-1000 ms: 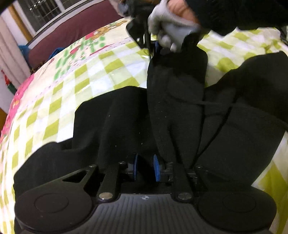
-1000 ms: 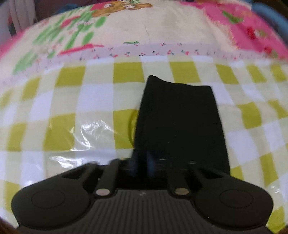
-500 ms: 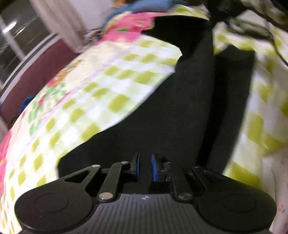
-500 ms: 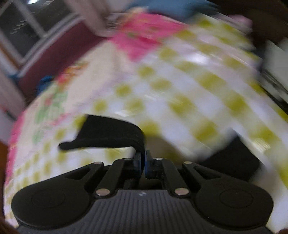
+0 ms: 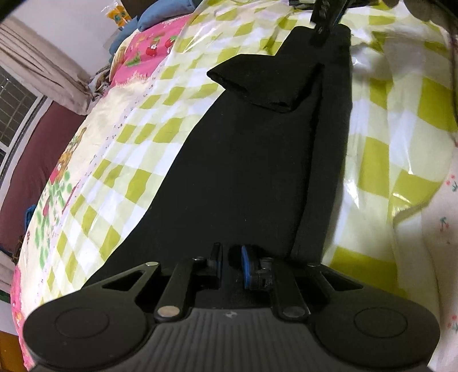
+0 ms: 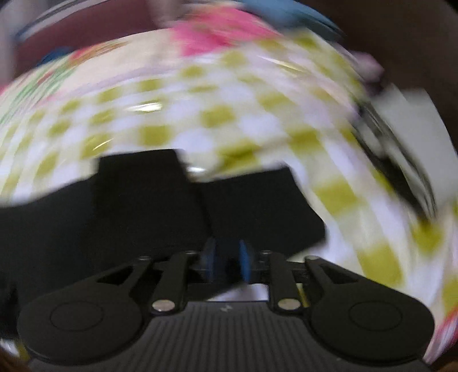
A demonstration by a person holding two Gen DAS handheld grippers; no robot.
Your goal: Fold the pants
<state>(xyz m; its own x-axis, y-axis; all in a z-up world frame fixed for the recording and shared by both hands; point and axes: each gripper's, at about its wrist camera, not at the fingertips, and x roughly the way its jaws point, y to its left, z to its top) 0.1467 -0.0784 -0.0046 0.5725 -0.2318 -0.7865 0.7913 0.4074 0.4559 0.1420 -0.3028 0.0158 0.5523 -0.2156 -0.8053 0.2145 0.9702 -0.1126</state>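
Black pants [image 5: 257, 157] lie stretched out long on the checked bed sheet [image 5: 128, 160]. Their near end sits in my left gripper [image 5: 232, 263], whose blue pads pinch the black cloth. At the far end one leg cuff [image 5: 266, 83] is flapped over to the left. My right gripper [image 5: 322, 28] hangs over that far end. The right wrist view is blurred: the right gripper [image 6: 227, 263] has its jaws opening, blue pads apart. The two leg ends of the pants [image 6: 143, 206] lie just ahead of them, not pinched.
A glossy green-and-white checked sheet covers the bed. Beyond it are a pink strawberry blanket [image 5: 148, 48], a blue pillow [image 5: 160, 17], a curtain [image 5: 37, 77] and a maroon wall [image 5: 28, 171] below a window. A white object [image 6: 415, 137] lies at the right.
The pants went from a bunched heap with one leg lifted to lying stretched flat. The right gripper swept the leg end across the bed and its pads have parted. The left gripper rolled.
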